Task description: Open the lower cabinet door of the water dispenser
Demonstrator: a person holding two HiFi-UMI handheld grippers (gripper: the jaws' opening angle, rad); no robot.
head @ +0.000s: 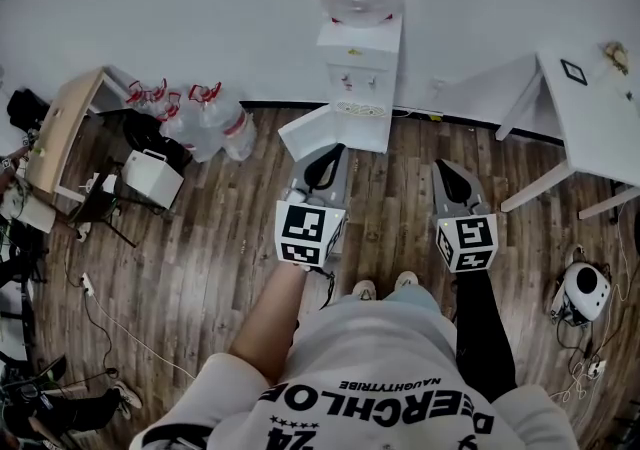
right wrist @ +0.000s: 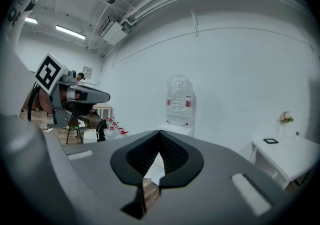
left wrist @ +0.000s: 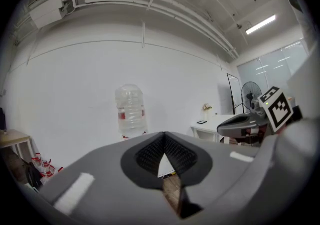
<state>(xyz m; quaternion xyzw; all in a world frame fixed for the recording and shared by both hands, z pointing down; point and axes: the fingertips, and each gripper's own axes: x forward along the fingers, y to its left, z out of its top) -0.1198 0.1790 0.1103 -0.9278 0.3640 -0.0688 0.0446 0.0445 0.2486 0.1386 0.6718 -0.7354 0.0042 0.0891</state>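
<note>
Both tongs clenched, nothing in either. The left gripper view has the left tongs [left wrist: 164, 149] pads meeting at the tip, and the right gripper view shows the right tongs [right wrist: 159, 151] the same. Only a sliver of white and some wood floor [right wrist: 145, 191] shows in the gap below each tip.

Key relation: the water dispenser [head: 360, 68] sits top centre of the head view, straight ahead of me. Its lower cabinet door [head: 315, 130] reads to me as already swung out, a white slab angling from the dispenser front toward the left of the frame. The left tongs [head: 328, 163] sit just below that slab's outer edge. I can't tell whether they touch it. The right tongs [head: 450, 178] are well apart from it, lower right. If the door needs more swing, the left is the nearer hand. I can't make out the hinge side.

View differences:
- Only the head view shows the door.
- Both gripper views catch the bottle [left wrist: 131, 111] above the tongs. The door sits behind the tongs' own bodies.
- The right gripper view adds the spare bottles [right wrist: 116, 125] at mid left and the table [right wrist: 287, 156] at lower right.
</note>
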